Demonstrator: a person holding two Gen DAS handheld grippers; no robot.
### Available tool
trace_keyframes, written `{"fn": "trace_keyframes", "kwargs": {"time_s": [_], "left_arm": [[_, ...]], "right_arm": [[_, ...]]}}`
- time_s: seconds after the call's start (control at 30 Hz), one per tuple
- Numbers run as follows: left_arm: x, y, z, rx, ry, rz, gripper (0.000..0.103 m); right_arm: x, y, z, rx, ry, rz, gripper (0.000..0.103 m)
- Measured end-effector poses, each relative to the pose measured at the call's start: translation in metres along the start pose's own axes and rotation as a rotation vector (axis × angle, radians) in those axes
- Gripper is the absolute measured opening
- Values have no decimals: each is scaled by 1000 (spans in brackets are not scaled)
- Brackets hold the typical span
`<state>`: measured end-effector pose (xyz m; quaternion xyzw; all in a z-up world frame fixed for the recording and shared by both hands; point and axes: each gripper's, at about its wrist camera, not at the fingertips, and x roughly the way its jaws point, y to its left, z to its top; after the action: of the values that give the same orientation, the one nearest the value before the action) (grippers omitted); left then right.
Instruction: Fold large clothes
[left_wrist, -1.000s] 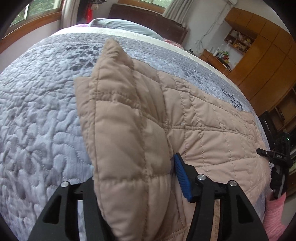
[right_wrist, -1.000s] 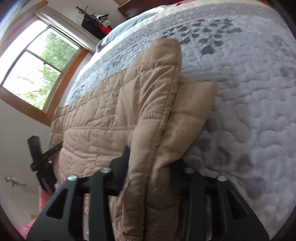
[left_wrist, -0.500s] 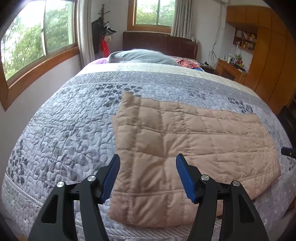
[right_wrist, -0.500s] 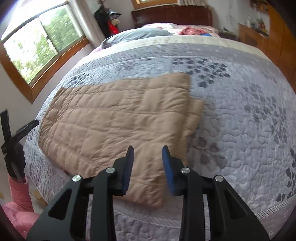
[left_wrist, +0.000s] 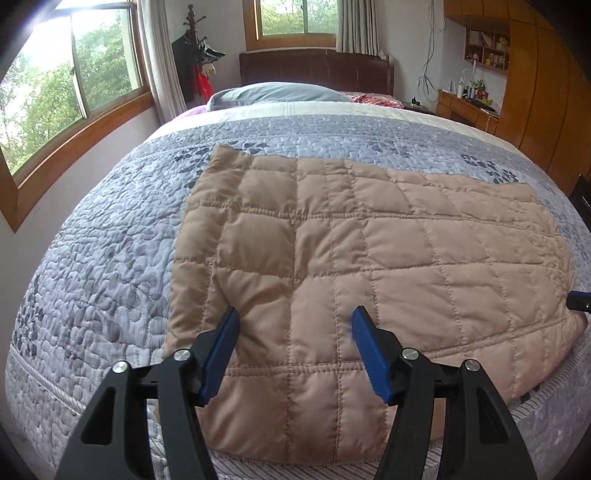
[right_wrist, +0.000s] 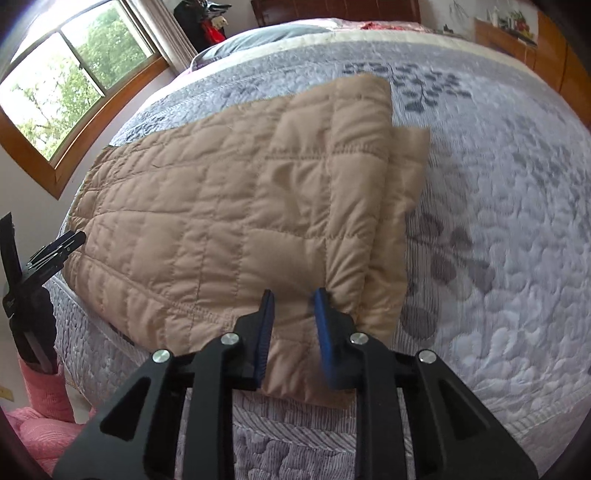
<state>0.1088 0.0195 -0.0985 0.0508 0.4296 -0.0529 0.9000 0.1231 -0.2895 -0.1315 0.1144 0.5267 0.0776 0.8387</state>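
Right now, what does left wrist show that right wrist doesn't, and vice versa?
Left wrist only: the left claw with jaws wide apart and nothing between them, the dark headboard, the coat stand by the window, and wall shelves at the right.

Right wrist only: the right claw, jaws closing with nothing between them, a lower layer sticking out at the garment's right edge, and something pink on the floor.

Both: the tan quilted garment folded flat on the grey quilted bedspread, and the grey pillow.
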Motion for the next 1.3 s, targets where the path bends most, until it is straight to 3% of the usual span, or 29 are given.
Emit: {"fn": "trace_keyframes", "kwargs": {"time_s": [0.33, 0.47, 0.77, 1.03, 1.3], "left_arm": [[7, 4, -4, -7, 2, -5, 66], [0, 6, -4, -23, 5, -11, 66], [-29, 8, -9, -41, -7, 18, 67], [-47, 22, -24, -93, 8, 41, 72], [-47, 40, -40, -188, 58, 38, 72]], "right_arm": [[10, -1, -1, 19, -1, -3, 21], [-6, 4, 3, 3, -11, 0, 26], [-35, 22, -1, -67, -23, -22, 26], [-5, 8, -9, -36, 52, -45, 22], [10, 3, -13, -17, 35, -20, 21]]}}
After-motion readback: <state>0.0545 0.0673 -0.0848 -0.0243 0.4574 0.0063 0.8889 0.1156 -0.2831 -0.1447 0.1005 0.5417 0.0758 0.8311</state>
